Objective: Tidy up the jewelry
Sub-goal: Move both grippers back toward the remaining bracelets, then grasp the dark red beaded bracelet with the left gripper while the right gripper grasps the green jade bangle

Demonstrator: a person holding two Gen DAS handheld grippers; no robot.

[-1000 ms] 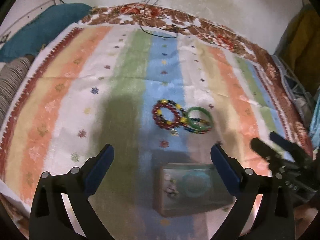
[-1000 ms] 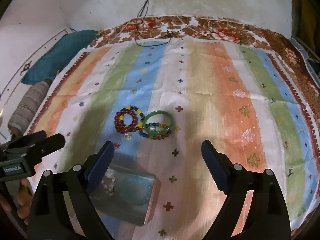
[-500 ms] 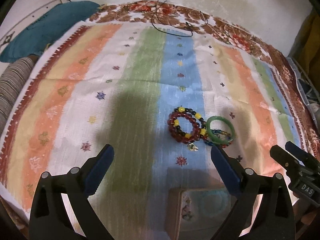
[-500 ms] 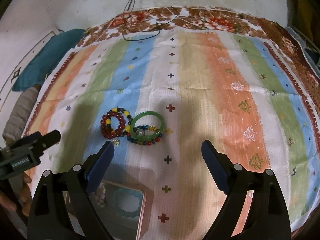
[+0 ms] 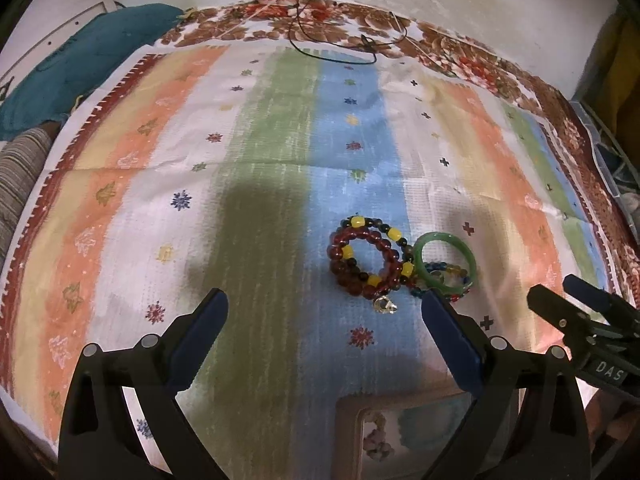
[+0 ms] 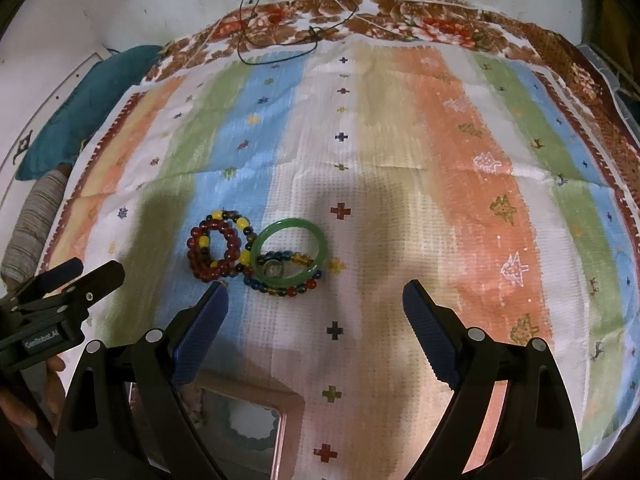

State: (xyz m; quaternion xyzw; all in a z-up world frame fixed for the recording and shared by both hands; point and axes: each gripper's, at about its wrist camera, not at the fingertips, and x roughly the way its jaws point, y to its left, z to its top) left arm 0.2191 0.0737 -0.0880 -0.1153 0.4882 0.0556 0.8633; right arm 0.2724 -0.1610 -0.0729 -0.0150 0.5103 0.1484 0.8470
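A red and yellow beaded bracelet (image 5: pixel 366 258) (image 6: pixel 218 250) lies on the striped cloth beside a green bangle (image 5: pixel 445 260) (image 6: pixel 290 254). A multicolour bead bracelet (image 6: pixel 286 282) and a small ring (image 6: pixel 274 268) lie under and inside the bangle. A pink jewelry box (image 5: pixel 404 428) (image 6: pixel 244 428) with a clear lid sits at the near edge, with a pale bracelet inside. My left gripper (image 5: pixel 324 328) is open and empty, just short of the jewelry. My right gripper (image 6: pixel 316 316) is open and empty, just short of the bangle.
The striped cloth (image 6: pixel 460 160) covers a floral-edged surface. A black cord (image 5: pixel 332 46) lies at the far edge. A teal cushion (image 5: pixel 80 60) and a striped roll (image 5: pixel 20 176) sit at the left. Clutter stands at the right edge (image 5: pixel 616 160).
Both grippers have moved forward toward the bracelets. The jewelry sits nearer in both views and the box has slid to the bottom edge. Both stay open.
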